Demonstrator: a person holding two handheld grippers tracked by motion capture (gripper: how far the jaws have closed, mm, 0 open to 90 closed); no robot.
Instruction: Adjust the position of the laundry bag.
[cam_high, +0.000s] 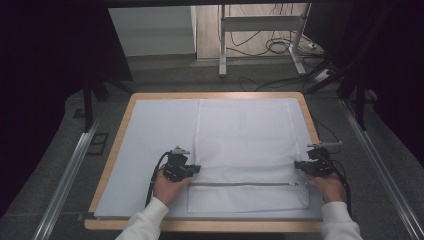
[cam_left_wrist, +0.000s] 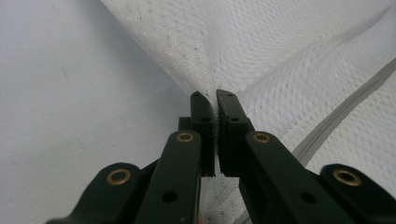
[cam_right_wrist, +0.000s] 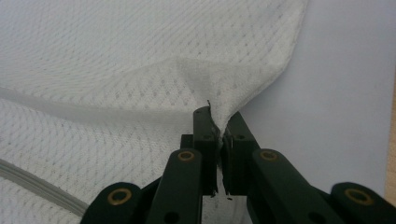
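The right gripper (cam_right_wrist: 218, 122) rises from the bottom edge, its two black fingers (cam_right_wrist: 204, 126) pinched together on a fold of the white mesh bag (cam_right_wrist: 140, 60). The fabric puckers into a small peak just above the fingertips. The bag's edge curves away up to the right, over a pale sheet (cam_right_wrist: 341, 93). A grey zipper band (cam_right_wrist: 37, 184) crosses the lower left corner.

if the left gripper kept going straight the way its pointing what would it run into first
The left gripper is shut on the edge of the white mesh laundry bag and points across it, so it would likely push into more of that bag, then meet its grey zipper; depth is hard to judge.
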